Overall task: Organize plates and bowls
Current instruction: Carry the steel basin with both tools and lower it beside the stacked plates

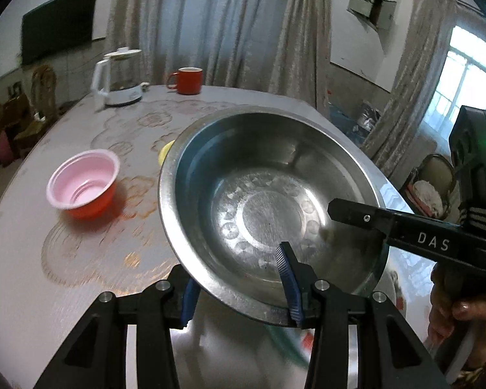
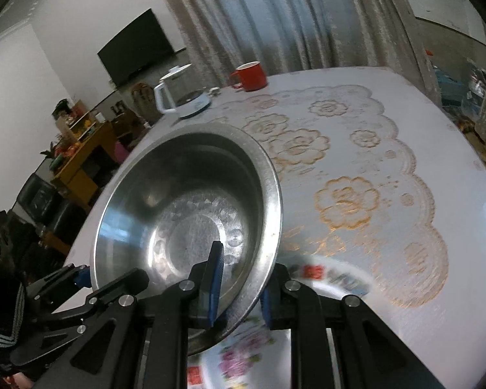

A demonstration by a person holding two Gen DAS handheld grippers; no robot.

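Above the near tabletop point(image 2: 405, 129), both the left gripper point(image 1: 239, 288) and right gripper point(image 2: 239, 288) pinch the steel basin's point(image 1: 269, 194) rim, tilted, so uneven lifting could slip it onto the floral plate point(image 2: 243, 350) below.

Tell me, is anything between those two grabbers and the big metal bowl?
No. Both already clamp the steel bowl by its rim: the left gripper on the near edge, the right gripper on another part of the rim. Each has one pad inside the bowl, one outside, nothing visible between.
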